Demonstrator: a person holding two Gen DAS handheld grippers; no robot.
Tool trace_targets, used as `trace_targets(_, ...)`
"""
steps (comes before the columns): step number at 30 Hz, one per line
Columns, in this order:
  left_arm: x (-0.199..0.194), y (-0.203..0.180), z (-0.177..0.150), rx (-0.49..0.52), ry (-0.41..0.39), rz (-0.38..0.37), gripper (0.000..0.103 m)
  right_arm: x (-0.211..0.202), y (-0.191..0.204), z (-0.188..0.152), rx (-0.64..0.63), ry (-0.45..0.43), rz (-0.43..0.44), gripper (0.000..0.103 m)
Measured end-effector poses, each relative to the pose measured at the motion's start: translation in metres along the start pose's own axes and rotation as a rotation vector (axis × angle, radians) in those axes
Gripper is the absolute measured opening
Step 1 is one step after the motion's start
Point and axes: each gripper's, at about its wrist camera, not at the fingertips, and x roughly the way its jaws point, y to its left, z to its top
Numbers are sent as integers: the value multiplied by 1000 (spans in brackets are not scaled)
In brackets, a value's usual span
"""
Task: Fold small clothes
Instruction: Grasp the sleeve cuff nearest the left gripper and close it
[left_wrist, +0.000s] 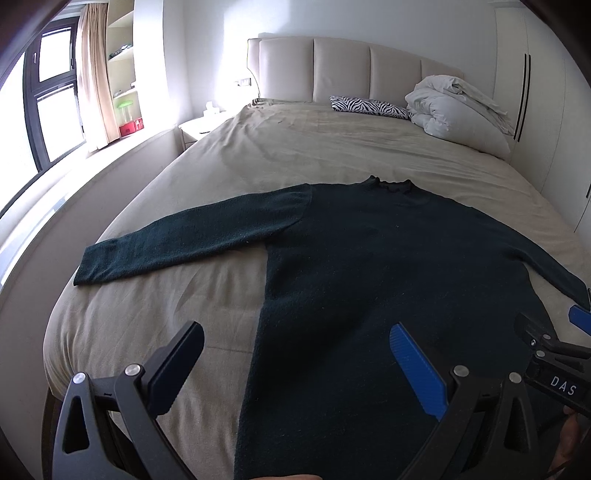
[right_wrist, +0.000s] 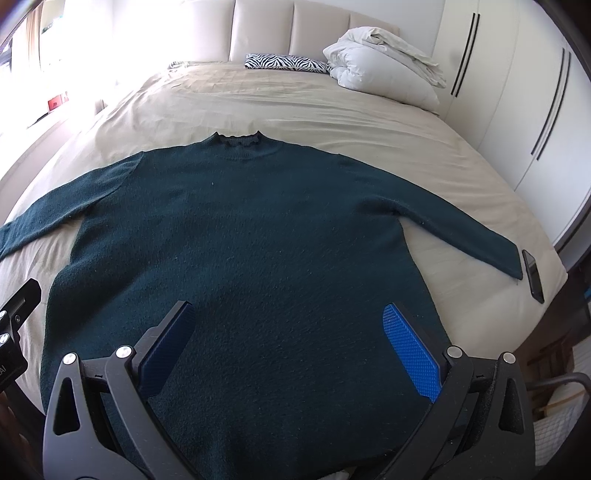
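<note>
Sweater (left_wrist: 369, 266), dark green knit, lies flat and face-up on the bed (left_wrist: 258, 155), collar toward the headboard, hem at the near edge where I stand. From the left wrist view, my left tool (left_wrist: 295, 365) hangs above the hem's left side with its fingers wide apart and nothing between them; the left sleeve (left_wrist: 184, 240) is spread straight out, which I judge leaves it ready for an inward fold. My right tool (left_wrist: 576, 321) shows at the frame's edge. From the right wrist view, the right tool (right_wrist: 288, 347) hangs over the lower body, fingers likewise apart and empty. The right sleeve (right_wrist: 461, 221) extends outward, its cuff just beside a dark phone (right_wrist: 533, 275). The collar edge is ruffled and the knit looks thick and slightly fuzzy.
</note>
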Motion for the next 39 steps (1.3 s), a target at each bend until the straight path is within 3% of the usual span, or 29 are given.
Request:
trace_targets(4,7,14,-1,-47,25,-32,103,4,1,0,-3,5,0,103)
trace_targets(9,27,68,-1,-260,88,-179,103,9,1,0,2,10,13,103)
trace_targets(14,28,129,0,-459,-2,-154,103,11,7,2,8,-4,88,103)
trace_targets(17,39,165,3,-510,64,-134,103,9,12,5,14,-36,148,103)
trace_targets(27,81,343,-44,-1148,-76,-159,102,10,30,26,73,-82,341,103)
trace_targets(29,91,359,-43,-1183,-90,-182,102,15,35,29,89,-64,384,100)
trace_targets(32,101,368,-29,-1178,-87,-153,102,25,49,32,78,-33,420,93)
trace_targets(36,119,375,-20,-1249,-84,-148,102,41,61,35,89,19,469,83)
trace_targets(39,129,380,-20,-1308,-96,-161,102,48,62,34,103,34,483,82)
